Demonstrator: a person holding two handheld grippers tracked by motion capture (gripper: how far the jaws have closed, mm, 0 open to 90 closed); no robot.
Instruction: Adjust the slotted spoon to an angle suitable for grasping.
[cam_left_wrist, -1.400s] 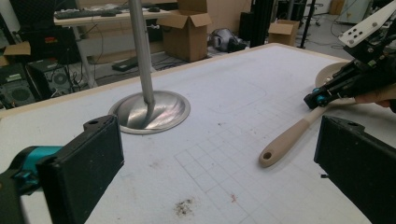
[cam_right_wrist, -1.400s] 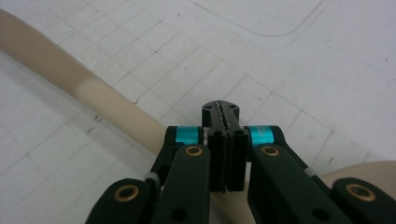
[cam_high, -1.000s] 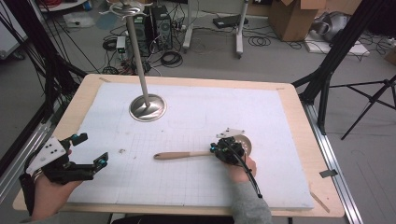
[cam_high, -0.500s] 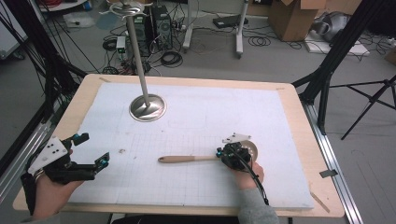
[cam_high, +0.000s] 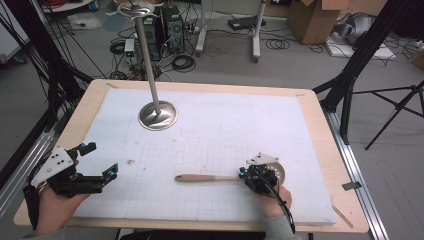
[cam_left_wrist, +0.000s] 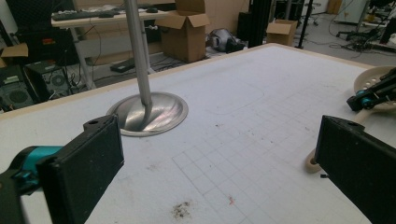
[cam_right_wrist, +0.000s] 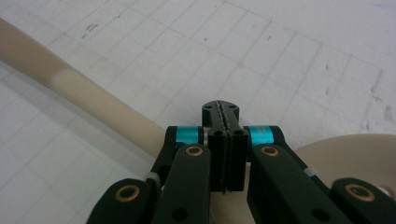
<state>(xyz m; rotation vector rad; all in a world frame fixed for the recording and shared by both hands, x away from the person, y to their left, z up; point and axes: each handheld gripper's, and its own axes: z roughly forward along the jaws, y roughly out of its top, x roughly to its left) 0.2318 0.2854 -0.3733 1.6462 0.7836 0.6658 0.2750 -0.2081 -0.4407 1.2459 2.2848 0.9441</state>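
From above, the white mat (cam_high: 210, 150) covers the table. The spoon (cam_high: 210, 177) lies flat on the mat near the front, its handle pointing left and its bowl at the right. The right gripper (cam_high: 257, 179) sits over the spoon where handle meets bowl, touching or just above it; I cannot tell which. The left gripper (cam_high: 95, 177) is well apart at the front left, jaws spread with nothing between. A metal stand (cam_high: 158, 115) rises at the back left.

In the left gripper view, its jaws stand wide over bare mat, with the stand (cam_left_wrist: 148, 112) ahead and the spoon's handle end (cam_left_wrist: 312, 162) at the right.

In the right gripper view, the jaws are pressed together, empty, directly above the spoon (cam_right_wrist: 93, 105).
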